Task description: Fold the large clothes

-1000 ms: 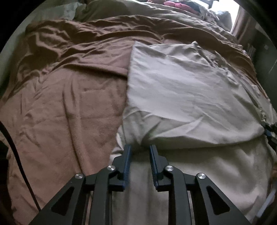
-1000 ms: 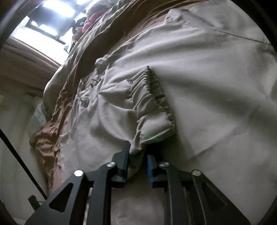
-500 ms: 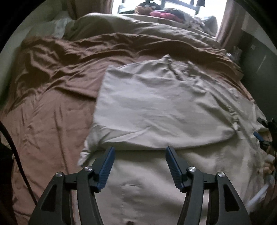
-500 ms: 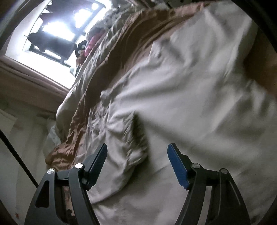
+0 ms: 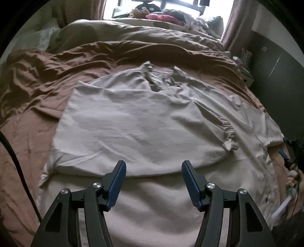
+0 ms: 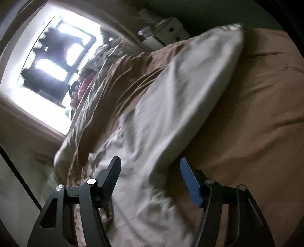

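**Pale garment part-folded on bed, both grippers clear of it**

Where the brown blanket (image 5: 36, 106) covers the bed, the garment (image 5: 133, 121) lies spread flat across the middle and right of it. It is cream cloth, lightly creased, with an upper layer doubled over a lower one; the fold edge of that layer runs crosswise in the left wrist view just ahead of the left gripper (image 5: 153, 182). A gathered cuff (image 5: 229, 136) sits at the right end of the upper layer. The collar end (image 5: 152, 74) points away towards the window (image 5: 171, 7); the long axis runs from the near edge of the bed to that far side. Small dark buttons show on the lower layer at right.

Left gripper: fingers apart, nothing between them, above the lower layer.

Right gripper (image 6: 150, 180): fingers apart; its jaws have just been closing slightly. The blurred garment lies beyond the gap, not pinched.

A hand (image 5: 291, 176) shows at the right edge of the left wrist view.
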`<state>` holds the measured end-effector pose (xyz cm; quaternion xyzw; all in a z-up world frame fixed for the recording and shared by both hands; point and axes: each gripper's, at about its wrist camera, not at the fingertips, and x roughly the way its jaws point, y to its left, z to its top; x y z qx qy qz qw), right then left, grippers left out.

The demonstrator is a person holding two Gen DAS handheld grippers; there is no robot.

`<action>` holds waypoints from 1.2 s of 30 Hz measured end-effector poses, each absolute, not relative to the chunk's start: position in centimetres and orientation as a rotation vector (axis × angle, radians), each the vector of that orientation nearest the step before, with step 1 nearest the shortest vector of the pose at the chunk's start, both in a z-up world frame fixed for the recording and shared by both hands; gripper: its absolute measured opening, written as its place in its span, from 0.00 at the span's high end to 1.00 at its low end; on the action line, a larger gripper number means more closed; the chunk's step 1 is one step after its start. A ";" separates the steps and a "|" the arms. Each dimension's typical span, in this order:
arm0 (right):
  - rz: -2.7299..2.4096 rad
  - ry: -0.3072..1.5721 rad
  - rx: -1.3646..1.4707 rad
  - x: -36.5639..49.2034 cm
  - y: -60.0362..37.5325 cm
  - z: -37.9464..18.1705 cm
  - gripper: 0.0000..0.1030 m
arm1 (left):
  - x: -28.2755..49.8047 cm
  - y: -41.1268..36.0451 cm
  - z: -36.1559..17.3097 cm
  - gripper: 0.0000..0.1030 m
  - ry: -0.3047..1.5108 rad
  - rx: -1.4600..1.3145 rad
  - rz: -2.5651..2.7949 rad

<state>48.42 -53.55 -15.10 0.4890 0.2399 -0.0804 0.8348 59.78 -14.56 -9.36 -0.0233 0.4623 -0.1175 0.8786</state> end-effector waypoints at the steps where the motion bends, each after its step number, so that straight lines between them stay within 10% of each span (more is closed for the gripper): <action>1: -0.175 0.507 1.046 48.3 -54.3 -15.5 0.46 | 60.0 -15.1 -9.7 0.39 0.966 -0.049 -0.250; 15: -0.278 0.539 1.078 49.8 -58.2 -17.7 0.63 | 63.2 -19.0 -14.1 0.39 0.988 -0.074 -0.269; 23: -0.272 0.520 1.103 51.0 -57.6 -18.2 0.98 | 62.8 -18.3 -14.8 0.39 0.992 -0.098 -0.288; 36: -0.153 0.353 0.864 47.7 -48.3 -6.4 0.99 | 59.1 -13.3 -13.3 0.39 0.929 -0.127 -0.272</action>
